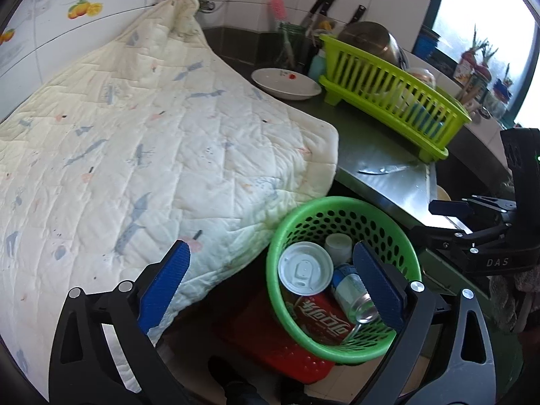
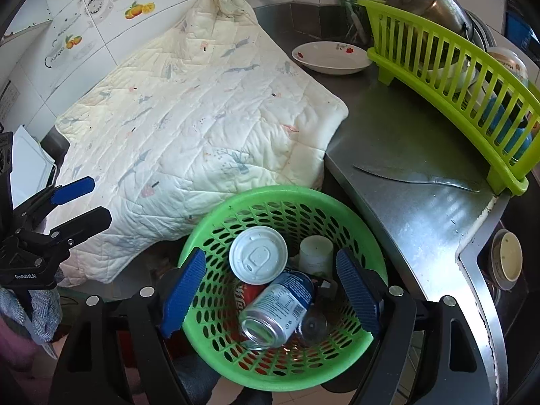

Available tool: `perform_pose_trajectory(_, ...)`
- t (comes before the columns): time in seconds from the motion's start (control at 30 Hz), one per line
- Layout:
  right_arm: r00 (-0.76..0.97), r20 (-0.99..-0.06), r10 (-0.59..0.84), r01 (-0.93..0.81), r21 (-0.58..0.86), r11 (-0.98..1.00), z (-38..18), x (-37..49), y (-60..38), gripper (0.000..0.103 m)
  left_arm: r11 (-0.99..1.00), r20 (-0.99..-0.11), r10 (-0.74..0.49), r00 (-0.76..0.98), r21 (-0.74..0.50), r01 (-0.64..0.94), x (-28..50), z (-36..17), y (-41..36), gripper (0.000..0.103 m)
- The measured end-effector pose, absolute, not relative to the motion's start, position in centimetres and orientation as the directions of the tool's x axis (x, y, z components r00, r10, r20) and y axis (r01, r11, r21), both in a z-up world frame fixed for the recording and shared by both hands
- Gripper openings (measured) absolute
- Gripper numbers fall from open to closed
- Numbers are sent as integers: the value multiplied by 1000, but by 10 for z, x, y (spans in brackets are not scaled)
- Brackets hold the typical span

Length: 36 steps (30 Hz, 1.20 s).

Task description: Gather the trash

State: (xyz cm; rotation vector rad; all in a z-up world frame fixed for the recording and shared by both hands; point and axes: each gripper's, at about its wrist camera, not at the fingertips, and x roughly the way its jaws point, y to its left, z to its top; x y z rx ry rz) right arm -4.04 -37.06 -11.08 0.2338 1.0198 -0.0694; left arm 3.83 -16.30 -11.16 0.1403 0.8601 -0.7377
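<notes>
Basket (image 2: 216, 303), green, perforated: below the counter (image 2: 405, 168) edge, just beside the quilt (image 2: 202, 118). Contents: white-lidded can (image 2: 258, 260), red can (image 1: 324, 317), blue can (image 2: 280, 307) lying on its side, white cup (image 2: 315, 253); possibly a clear cup beneath, view poor. Right gripper (image 2: 270, 297): jaws apart over the basket, pressing nothing. Left gripper (image 1: 270, 283): jaws wide, empty, one finger above the quilt. Counter: knife (image 2: 415, 175), plate (image 2: 330, 57), dish rack (image 2: 449, 77).

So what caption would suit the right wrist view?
Open right gripper above a green basket holding cans and a cup lid.
</notes>
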Motion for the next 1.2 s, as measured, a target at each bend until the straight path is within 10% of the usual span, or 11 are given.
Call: perform_pose_trajectory(1.2, 678, -735, 14, 111, 121, 986, -65, -22, -333, 92, 941, -650, -301, 697, -85, 327, 25, -58, -87, 98)
